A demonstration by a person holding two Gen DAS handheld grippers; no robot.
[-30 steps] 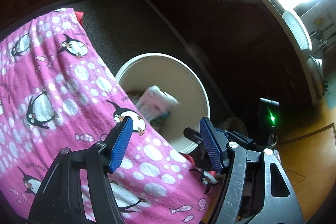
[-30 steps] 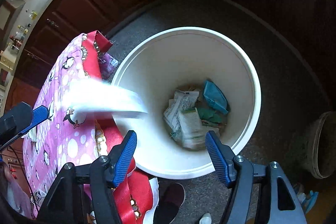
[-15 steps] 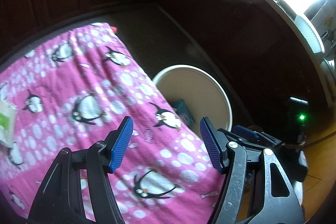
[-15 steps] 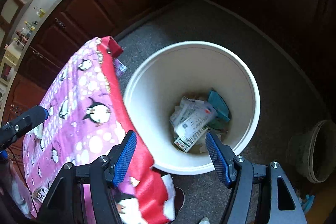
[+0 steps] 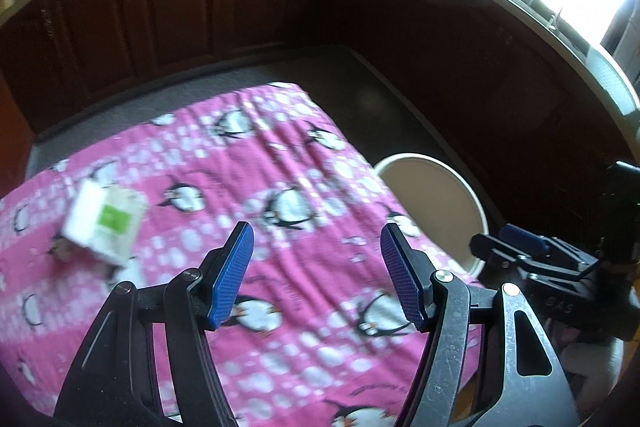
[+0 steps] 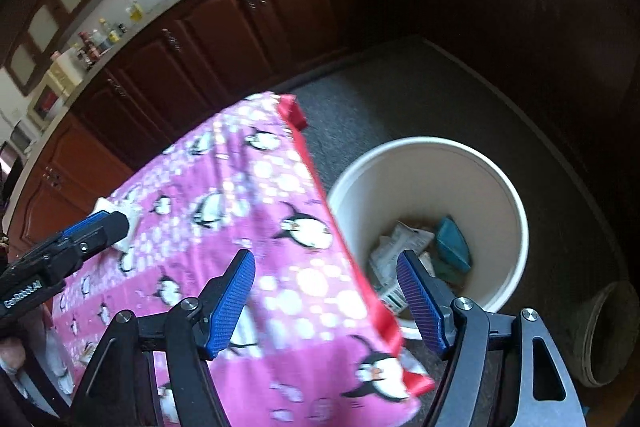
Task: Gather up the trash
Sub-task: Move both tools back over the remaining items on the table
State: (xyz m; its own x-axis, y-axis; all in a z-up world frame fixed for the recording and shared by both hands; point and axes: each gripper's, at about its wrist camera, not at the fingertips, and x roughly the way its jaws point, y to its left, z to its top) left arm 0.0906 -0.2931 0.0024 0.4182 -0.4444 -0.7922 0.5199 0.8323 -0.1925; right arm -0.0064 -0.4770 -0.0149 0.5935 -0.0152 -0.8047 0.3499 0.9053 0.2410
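Am holding left gripper (image 5: 314,275) and right gripper (image 6: 326,297) wide apart, empty; white packet (image 5: 105,223) lying ahead-left of left gripper, bin (image 6: 508,195) ahead-right of right gripper.

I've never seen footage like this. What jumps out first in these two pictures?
The bright pink penguin-print cloth fills the middle of both views, draped over a table. On its left part lies a white packet with a green label. Beside the table's right edge, on the grey floor, stands a big white bucket with crumpled paper and a teal scrap at its bottom. Blue-padded fingers frame each picture, spread wide and empty.
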